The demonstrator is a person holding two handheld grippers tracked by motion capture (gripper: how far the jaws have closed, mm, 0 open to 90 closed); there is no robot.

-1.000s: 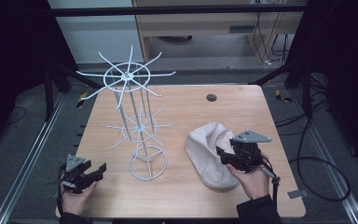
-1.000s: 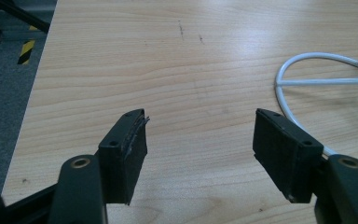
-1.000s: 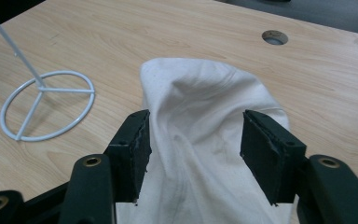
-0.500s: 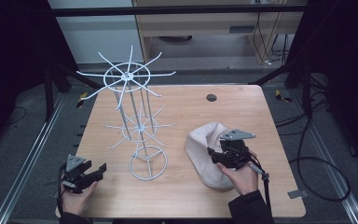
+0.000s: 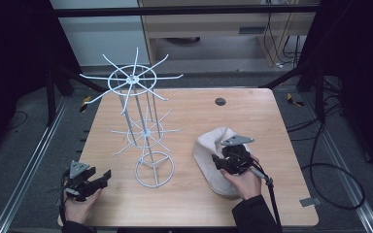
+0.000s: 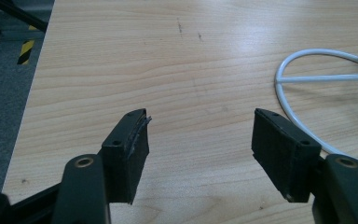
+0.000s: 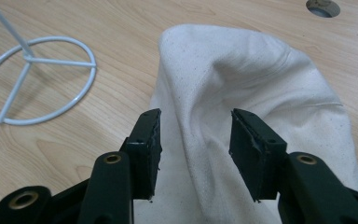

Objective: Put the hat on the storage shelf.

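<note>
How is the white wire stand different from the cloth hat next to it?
The stand is thin white wire you can see through; the hat is solid cream cloth. The stand rises tall and upright from a ring base, while the hat lies low and slumped. The stand is untouched; the right gripper has its jaws astride a fold of the hat, and they have just been closing. Both sit on the wooden table and are pale.

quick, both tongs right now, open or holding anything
left tongs: open, empty, over bare table
right tongs: open, just been closing, cloth hat between the jaws
</note>
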